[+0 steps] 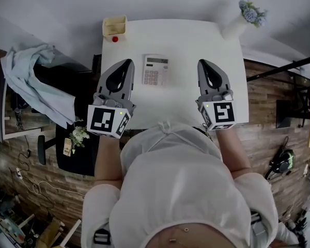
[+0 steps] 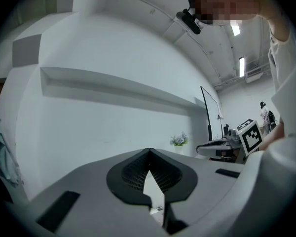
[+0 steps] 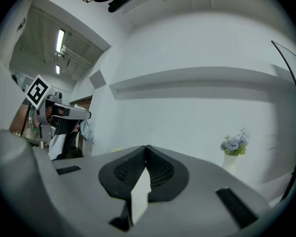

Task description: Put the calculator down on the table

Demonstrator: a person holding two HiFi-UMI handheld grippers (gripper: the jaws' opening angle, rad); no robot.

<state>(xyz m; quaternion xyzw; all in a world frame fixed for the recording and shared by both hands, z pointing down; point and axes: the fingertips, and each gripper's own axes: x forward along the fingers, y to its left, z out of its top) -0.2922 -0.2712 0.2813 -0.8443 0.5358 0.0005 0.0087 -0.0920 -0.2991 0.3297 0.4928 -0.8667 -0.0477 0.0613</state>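
Here, pale calculator flat on table, left gripper, right gripper, jaws closed, empty.

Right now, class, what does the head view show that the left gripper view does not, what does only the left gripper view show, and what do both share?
Head view only: the pale flat calculator lying on the white rectangular table, and the small yellow box. Left gripper view only: the long bright ceiling lights. Both: the white vase of pale blue flowers and the right hand-held gripper, shut.
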